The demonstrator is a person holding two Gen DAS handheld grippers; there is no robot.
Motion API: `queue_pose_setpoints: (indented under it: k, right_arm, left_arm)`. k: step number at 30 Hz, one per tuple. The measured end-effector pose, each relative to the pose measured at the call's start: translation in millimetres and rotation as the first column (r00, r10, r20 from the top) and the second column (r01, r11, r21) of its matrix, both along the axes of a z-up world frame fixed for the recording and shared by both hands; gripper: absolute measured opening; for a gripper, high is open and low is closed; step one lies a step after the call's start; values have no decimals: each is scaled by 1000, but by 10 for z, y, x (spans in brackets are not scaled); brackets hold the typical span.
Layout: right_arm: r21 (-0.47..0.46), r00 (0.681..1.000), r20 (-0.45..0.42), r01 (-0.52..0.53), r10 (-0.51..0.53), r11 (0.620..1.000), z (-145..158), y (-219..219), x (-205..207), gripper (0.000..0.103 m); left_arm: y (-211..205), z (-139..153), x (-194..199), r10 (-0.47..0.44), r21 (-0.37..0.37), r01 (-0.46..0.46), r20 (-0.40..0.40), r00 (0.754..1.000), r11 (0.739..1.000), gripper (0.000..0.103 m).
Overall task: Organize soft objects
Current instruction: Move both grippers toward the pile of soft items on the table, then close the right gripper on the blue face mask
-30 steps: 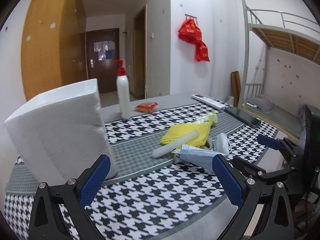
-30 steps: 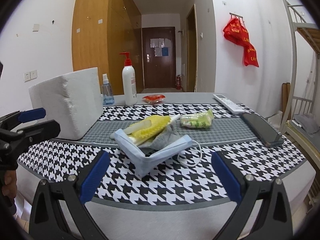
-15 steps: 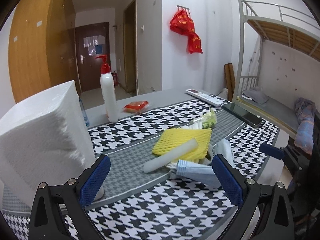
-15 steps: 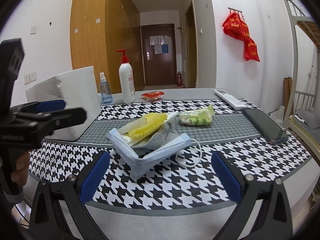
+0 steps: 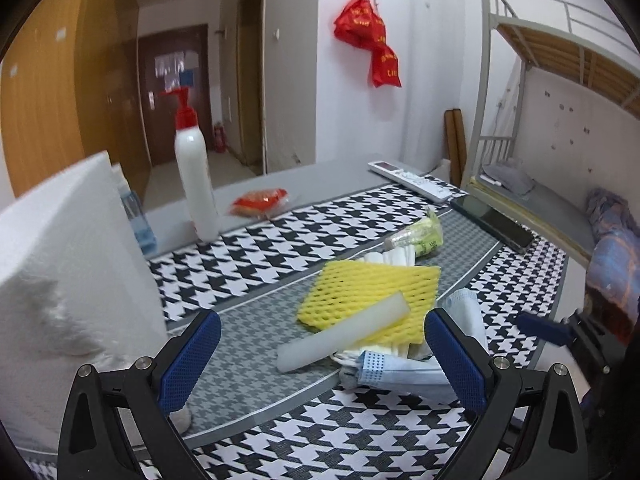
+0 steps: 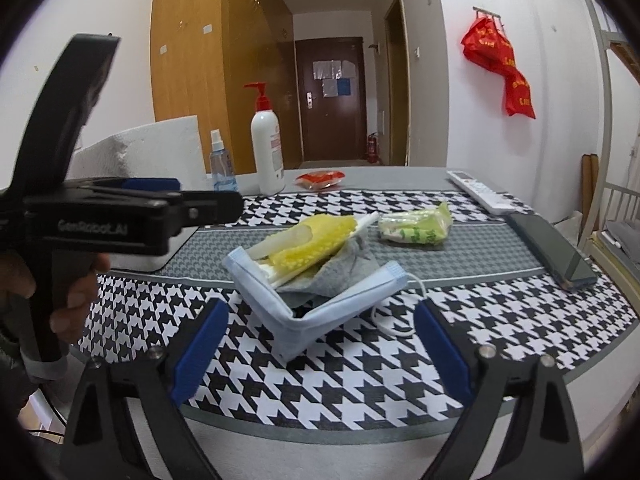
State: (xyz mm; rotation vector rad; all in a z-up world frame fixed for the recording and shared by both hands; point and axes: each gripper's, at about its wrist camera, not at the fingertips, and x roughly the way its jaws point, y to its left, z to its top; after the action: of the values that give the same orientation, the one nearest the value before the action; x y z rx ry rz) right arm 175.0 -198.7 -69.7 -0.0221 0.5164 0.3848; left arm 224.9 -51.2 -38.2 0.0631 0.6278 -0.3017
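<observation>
Pump bottle (image 6: 267, 151) w/ small spray bottle (image 6: 222, 166) beside; remote (image 6: 478, 191), prob. a phone (image 6: 550, 248) nearby.

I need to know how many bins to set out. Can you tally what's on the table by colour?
White: 4 (tissue block, pump bottle, foam strip, remote)
Blue: 2 (face mask, spray bottle)
Yellow: 1 (foam net)
Green: 1 (packet)
Red: 1 (packet)
Grey: 1 (cloth)
Black: 1 (phone)
Total: 11

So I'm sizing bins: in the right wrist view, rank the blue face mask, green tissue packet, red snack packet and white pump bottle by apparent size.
1. Blue face mask, though nearest the camera.
2. White pump bottle.
3. Green tissue packet.
4. Red snack packet, farthest away.
</observation>
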Motion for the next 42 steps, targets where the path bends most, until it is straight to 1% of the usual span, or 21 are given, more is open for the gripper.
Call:
queue_pose_setpoints:
  k: [2,4,9,11,13,16,18,22,24,26,31,33,36,40,42]
  right_arm:
    - [5,1000,-18,-7,7,1000,-25,14,35,90]
    - [7,999,-33,-12,12,1000,-40,23,56,87]
    - [2,998,-61,-29,29,1000,-61,56,98,79]
    - [4,997,-75,-37,37,999,-76,59,119,73]
    - [6,995,-92,-42,42,999,-102,67,150,64]
    - [5,992,-115,-53,53,999,-136,76,173,59]
    - [2,992,-116,-56,56,998,-137,79,180,57]
    - [10,989,-130,-63,63,998,-158,60,197,40]
    - [11,989,-135,-65,65,998,-172,47,192,35]
    - [10,989,-134,-62,63,998,-174,17,175,33]
    - [4,991,-127,-43,43,999,-154,-94,140,15]
    - [5,991,-128,-26,27,1000,-148,-166,146,14]
    - [4,992,-124,-10,10,1000,-139,-255,145,14]
    - [10,993,-120,12,-10,1000,-136,-337,158,14]
    - [15,992,-126,15,-13,1000,-141,-357,167,14]
  left_arm:
    - [-3,-21,47,-7,-7,7,-1,1000,1000,102]
    - [-23,-51,83,-44,-22,44,-3,999,999,102]
    - [-25,-216,154,-113,-68,107,-92,989,992,102]
    - [-23,-248,177,-117,-74,109,-105,988,991,102]
    - [0,-281,213,-111,-82,102,-114,987,991,102]
    - [52,-333,255,-109,-101,95,-141,984,990,102]
    - [63,-358,258,-111,-104,96,-145,983,990,102]
    - [26,-391,252,-114,-77,104,-139,984,992,102]
    - [31,-383,245,-119,-90,108,-132,984,990,102]
    - [33,-373,246,-122,-96,110,-128,984,989,102]
    - [-31,-315,226,-138,-72,130,-120,983,989,102]
    - [-38,-310,242,-135,-59,128,-123,983,990,102]
    - [-60,-347,295,-150,-53,143,-158,976,988,102]
    - [-155,-407,331,-185,4,188,-170,968,982,101]
    - [-179,-424,365,-174,31,182,-165,971,983,100]
